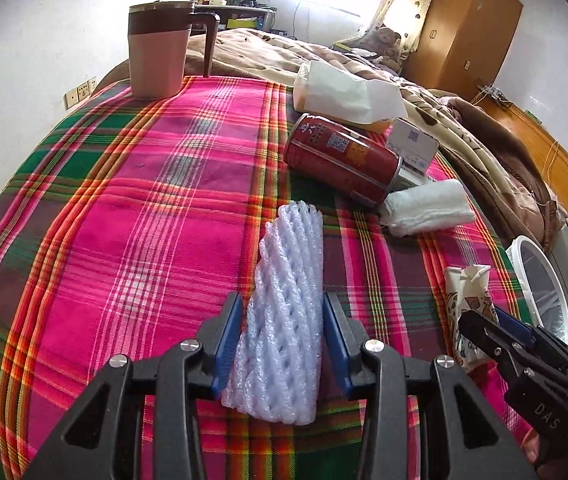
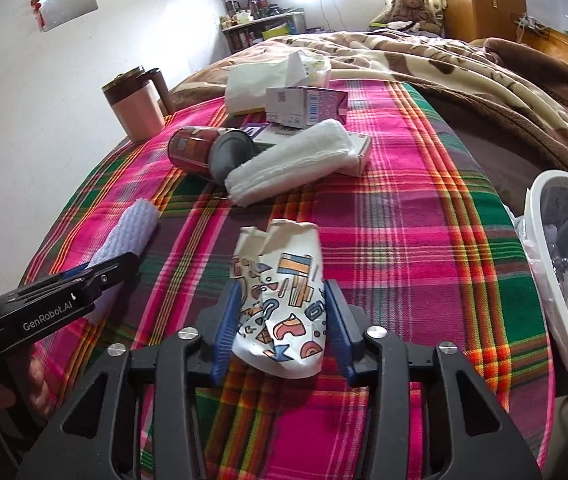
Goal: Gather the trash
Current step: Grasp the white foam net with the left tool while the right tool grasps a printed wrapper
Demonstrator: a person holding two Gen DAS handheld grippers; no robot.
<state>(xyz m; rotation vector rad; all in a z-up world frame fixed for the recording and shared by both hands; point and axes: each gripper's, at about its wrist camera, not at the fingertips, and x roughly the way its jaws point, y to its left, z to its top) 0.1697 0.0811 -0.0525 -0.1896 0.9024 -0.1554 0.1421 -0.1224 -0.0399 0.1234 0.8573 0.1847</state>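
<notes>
Left wrist view: the left gripper (image 1: 282,340) straddles a white foam net sleeve (image 1: 284,312) lying on the plaid cloth (image 1: 124,220), and both blue pads touch its sides, pinching it.
Beyond it: a red can (image 1: 342,158) on its side, a folded white towel (image 1: 428,208), a tissue pack (image 1: 344,92), a pink mug (image 1: 160,52) far left.
Right wrist view: the right gripper (image 2: 282,320) brackets a crushed patterned paper cup (image 2: 280,300); its pads sit at the cup's flanks, apparently pressing on it.
Bin: a white trash basket (image 2: 540,248) stands off the bed's right edge, already holding scraps.
Step in hand: both pieces gripped on the cloth, neither lifted yet, I'd say.
Next move: lift both clear, swing right, cup first, since it lies nearer the basket; let go above the rim.
</notes>
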